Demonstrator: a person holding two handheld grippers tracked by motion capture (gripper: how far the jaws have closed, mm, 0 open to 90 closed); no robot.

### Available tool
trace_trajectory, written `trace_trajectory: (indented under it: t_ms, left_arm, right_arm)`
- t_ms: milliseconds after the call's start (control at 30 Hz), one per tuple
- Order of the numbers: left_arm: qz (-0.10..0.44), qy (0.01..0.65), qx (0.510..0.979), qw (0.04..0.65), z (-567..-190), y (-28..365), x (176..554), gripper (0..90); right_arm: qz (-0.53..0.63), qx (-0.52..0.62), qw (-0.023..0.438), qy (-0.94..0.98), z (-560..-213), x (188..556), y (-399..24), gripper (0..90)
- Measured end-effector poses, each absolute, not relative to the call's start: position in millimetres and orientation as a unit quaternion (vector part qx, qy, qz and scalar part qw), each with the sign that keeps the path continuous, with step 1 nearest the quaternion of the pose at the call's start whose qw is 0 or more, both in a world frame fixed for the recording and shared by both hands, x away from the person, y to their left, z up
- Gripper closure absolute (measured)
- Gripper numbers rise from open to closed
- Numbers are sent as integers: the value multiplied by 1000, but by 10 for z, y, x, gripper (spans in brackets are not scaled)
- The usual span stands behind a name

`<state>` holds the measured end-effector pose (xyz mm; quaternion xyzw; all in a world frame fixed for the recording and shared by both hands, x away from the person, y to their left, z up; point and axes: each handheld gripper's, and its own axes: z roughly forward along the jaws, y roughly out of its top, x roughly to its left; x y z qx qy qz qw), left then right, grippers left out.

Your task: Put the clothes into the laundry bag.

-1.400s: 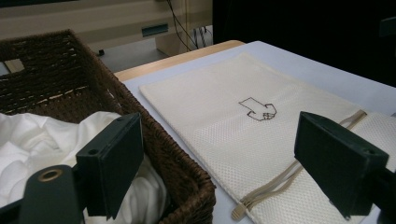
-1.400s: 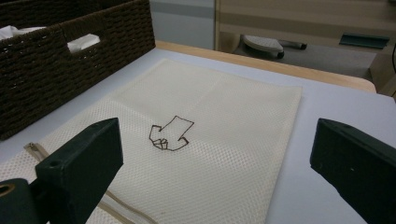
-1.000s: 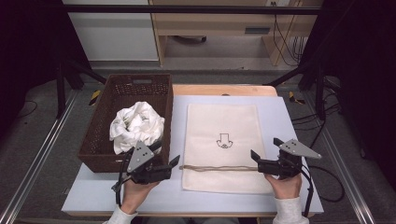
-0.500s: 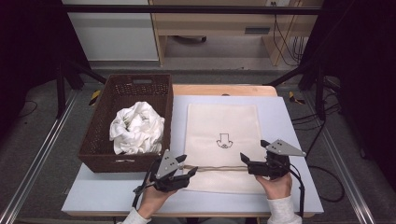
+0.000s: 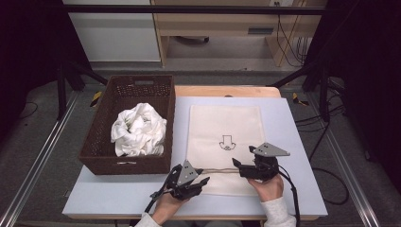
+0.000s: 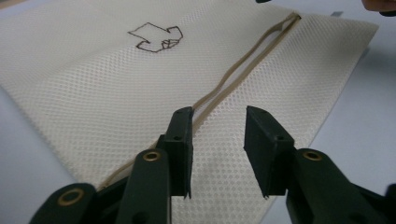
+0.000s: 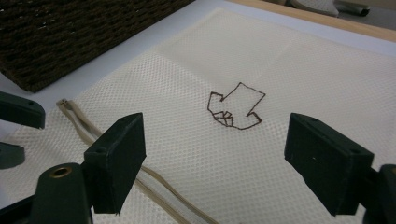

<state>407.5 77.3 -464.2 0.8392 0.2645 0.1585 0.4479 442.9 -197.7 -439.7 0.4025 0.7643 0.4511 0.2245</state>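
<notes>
A cream mesh bag (image 5: 226,127) with a small dark printed mark (image 5: 227,142) lies flat on the pale table. Its tan zipper (image 5: 220,170) runs across the near end. My left gripper (image 5: 204,178) is low over the zipper's left end. In the left gripper view its jaws (image 6: 219,116) have just been closing and still stand apart, with the zipper (image 6: 243,70) beside the left jaw and only mesh between them. My right gripper (image 5: 236,168) hovers at the zipper's right part. Its jaws (image 7: 217,123) have just closed a little, remain wide, and hold nothing.
A brown wicker basket (image 5: 99,142) holding a crumpled white cloth (image 5: 138,130) stands left of the bag, close to the left gripper. The table's front edge runs just below both hands. Bare table lies right of the bag (image 5: 293,156).
Both grippers came inward along the near end of the bag, the left one moving right and down onto the zipper's end, the right one shifting left. The left jaws have narrowed.
</notes>
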Motion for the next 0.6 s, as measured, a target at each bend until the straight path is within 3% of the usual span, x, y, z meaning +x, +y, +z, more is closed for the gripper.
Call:
trace_trajectory:
  t_ms: [333, 600]
  left_arm:
    - [136, 255, 858, 426, -4805, 661, 4091, 813]
    - [130, 251, 866, 412, -4867, 616, 4097, 861]
  right_arm:
    - [408, 389, 189, 804, -4643, 4528, -1714, 338]
    - [380, 380, 170, 826, -4771, 4558, -1625, 435]
